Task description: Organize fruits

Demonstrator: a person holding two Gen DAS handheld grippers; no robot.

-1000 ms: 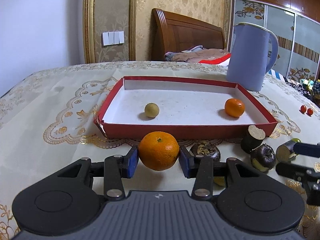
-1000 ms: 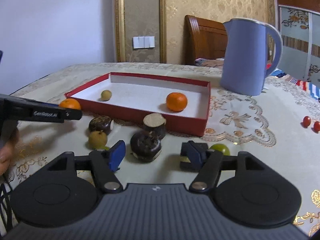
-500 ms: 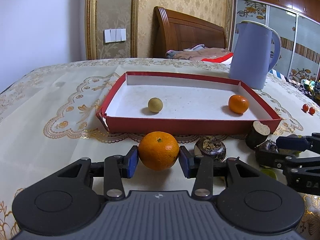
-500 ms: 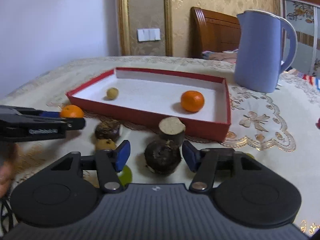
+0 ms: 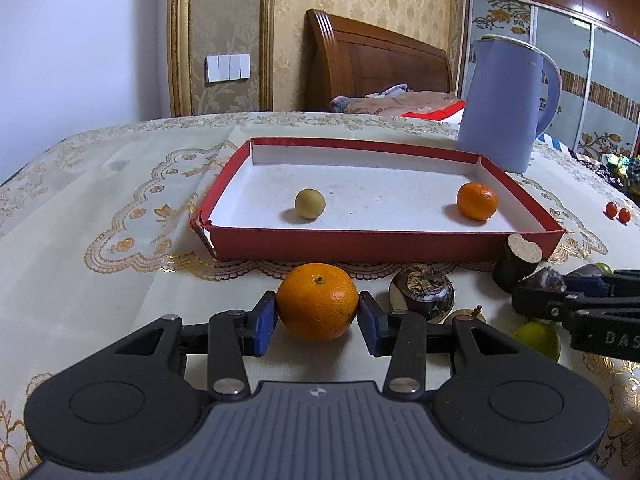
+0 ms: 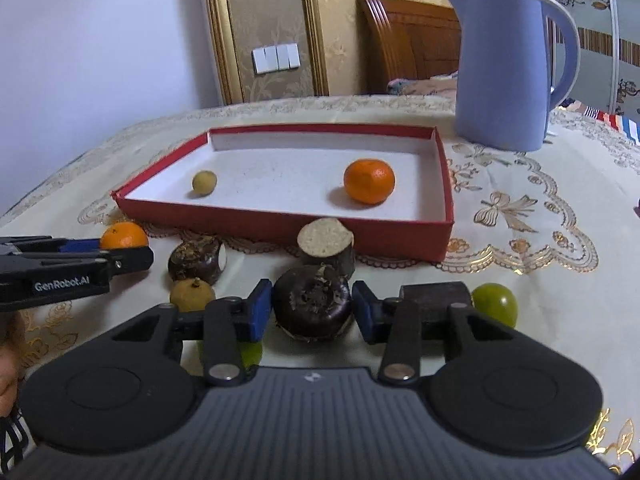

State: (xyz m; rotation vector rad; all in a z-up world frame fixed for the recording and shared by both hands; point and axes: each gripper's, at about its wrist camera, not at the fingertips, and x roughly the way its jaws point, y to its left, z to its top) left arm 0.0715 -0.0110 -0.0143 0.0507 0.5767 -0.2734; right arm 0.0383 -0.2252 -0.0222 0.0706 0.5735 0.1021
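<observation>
My left gripper (image 5: 318, 320) is shut on an orange mandarin (image 5: 317, 306), held just in front of the red tray (image 5: 352, 242). The tray holds a small tan fruit (image 5: 309, 203) and a second mandarin (image 5: 477, 201). My right gripper (image 6: 312, 312) has its blue pads on both sides of a dark water chestnut (image 6: 312, 302) on the tablecloth. In the right wrist view the tray (image 6: 280, 220) lies beyond, and my left gripper (image 6: 80, 260) shows at the left with its mandarin (image 6: 123, 235).
Around the right gripper lie a cut dark chestnut (image 6: 327, 245), another dark chestnut (image 6: 196, 258), a tan fruit (image 6: 192, 295) and a green fruit (image 6: 495, 303). A blue jug (image 6: 508, 68) stands behind the tray's right side. Two small red fruits (image 5: 616, 211) lie far right.
The right gripper has moved forward around the dark water chestnut and its jaws have narrowed onto it. The left gripper, still holding the mandarin, has risen slightly.
</observation>
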